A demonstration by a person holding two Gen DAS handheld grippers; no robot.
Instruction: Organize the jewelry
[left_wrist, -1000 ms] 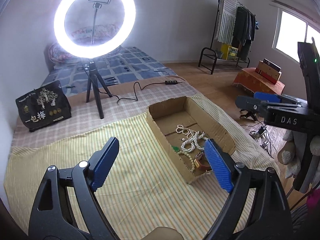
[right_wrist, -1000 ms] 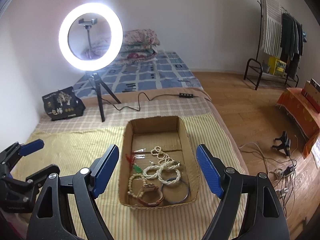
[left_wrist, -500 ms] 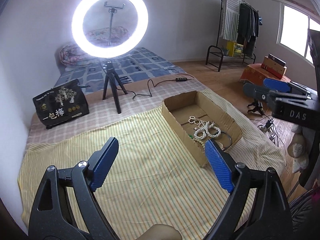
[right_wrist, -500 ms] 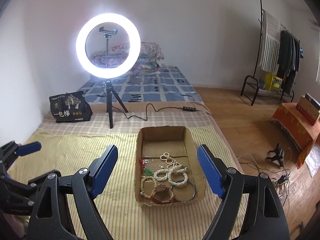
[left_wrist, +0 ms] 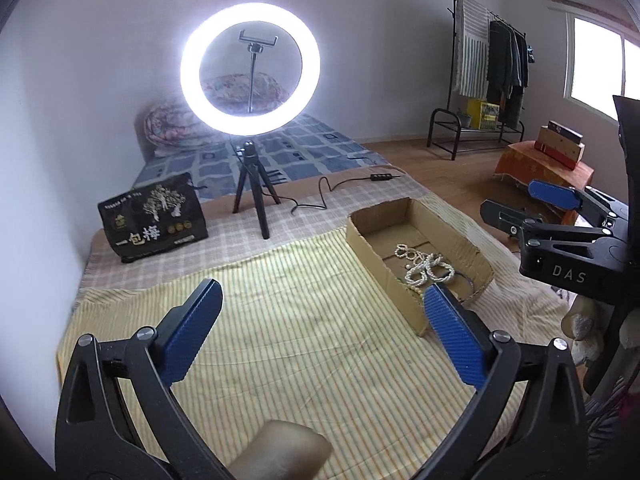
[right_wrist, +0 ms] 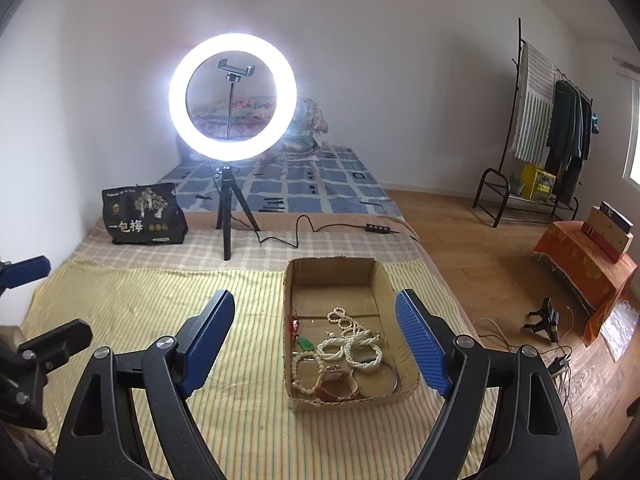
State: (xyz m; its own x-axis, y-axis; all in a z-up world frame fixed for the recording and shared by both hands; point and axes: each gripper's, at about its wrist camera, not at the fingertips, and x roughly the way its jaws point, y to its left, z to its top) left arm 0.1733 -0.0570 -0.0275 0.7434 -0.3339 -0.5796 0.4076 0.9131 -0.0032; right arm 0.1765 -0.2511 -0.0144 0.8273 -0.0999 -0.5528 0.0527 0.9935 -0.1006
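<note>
Hovering above a striped cloth [right_wrist: 160, 312], the left gripper [left_wrist: 320, 320] and right gripper [right_wrist: 314, 332] both have their fingers spread wide and empty. All the jewelry lies in a cardboard box [right_wrist: 376, 280]: pearl strands [right_wrist: 352, 340] in a loose tangle, a bead bracelet [right_wrist: 300, 372], a watch [right_wrist: 336, 384] and a bangle [right_wrist: 390, 376]. This fits pieces gathered and finished, or heaped awaiting sorting; nothing lies outside

black bag [left_wrist: 154, 216] — "一包梅", left of frame | right gripper [left_wrist: 516, 210] body — "DAS", right edge of the left wrist view
</note>
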